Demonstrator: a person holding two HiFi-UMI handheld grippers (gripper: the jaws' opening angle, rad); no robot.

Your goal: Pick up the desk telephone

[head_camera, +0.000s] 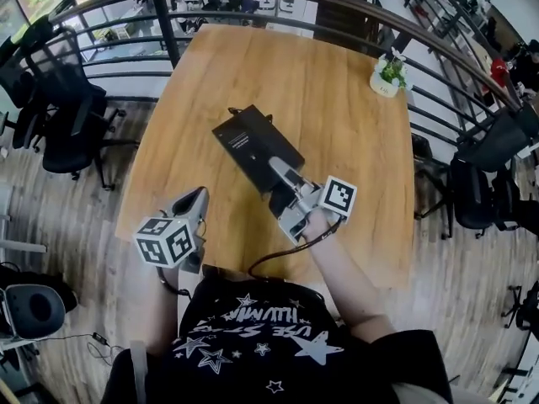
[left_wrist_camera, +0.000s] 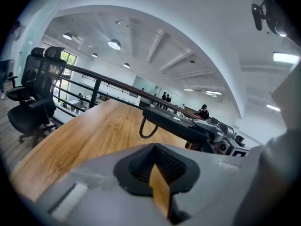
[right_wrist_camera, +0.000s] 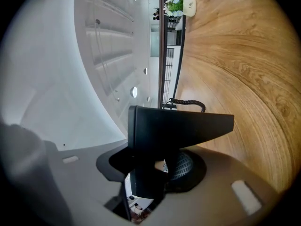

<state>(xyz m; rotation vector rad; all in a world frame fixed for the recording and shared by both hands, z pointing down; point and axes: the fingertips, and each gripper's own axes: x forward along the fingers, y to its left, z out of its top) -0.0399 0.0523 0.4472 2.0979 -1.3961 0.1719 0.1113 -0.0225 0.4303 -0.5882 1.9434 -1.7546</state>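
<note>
Right hand-held gripper (head_camera: 282, 179) is clamped on the near end of the desk telephone (head_camera: 248, 146), its jaws standing at a middling width with the black body filling the gap between the pads. From that grip the telephone stretches away toward 10 o'clock over the middle of the wooden worktop (head_camera: 337, 116). The coiled cord (right_wrist_camera: 188, 101) curls out at its far end. Seen from the side, in the left gripper view, the body appears to sit a little clear of the wood with the cord hanging under it, so the pick-up step looks to be in hand, the grasp made and the lift begun or about to be. Off at 8 o'clock from the telephone, the left hand-held gripper (head_camera: 195, 199) hangs over the near edge of the worktop with its jaws drawn together and nothing between them. A small potted plant (head_camera: 389, 74) stands well apart, at the 1 o'clock corner. Next the move calls for a steady rise with the body kept level, since it is held by one end only and could droop or twist in the pads. The trailing cord needs slack as well.
</note>
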